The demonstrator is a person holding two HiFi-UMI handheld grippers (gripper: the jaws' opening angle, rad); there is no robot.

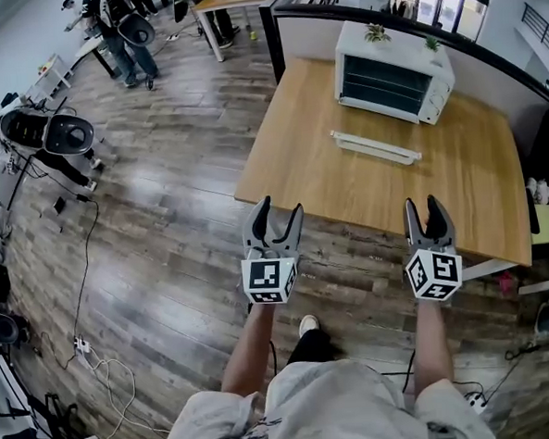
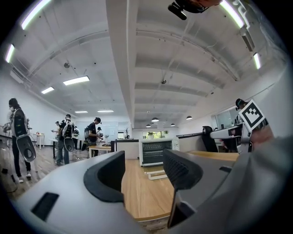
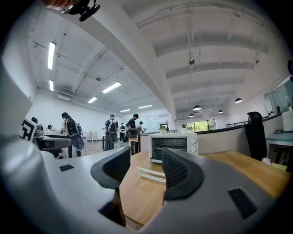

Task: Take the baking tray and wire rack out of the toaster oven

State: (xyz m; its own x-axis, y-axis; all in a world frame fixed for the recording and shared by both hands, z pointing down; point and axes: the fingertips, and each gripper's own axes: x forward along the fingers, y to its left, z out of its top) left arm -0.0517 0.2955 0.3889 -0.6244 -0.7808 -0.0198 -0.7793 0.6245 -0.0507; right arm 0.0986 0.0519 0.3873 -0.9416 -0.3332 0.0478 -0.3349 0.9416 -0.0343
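Now, the toaster oven (image 1: 394, 81), its baking tray and wire rack judged inside, sits upper right on the worktop (image 1: 347, 191); left tool (image 1: 280, 206) and right tool (image 1: 421, 201), jaws apart and empty, hover lower centre. Best approach: level, square to its mouth.

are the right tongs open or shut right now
Open. The right tongs stand apart with nothing between them; only the wooden table and the distant toaster oven show through the gap.
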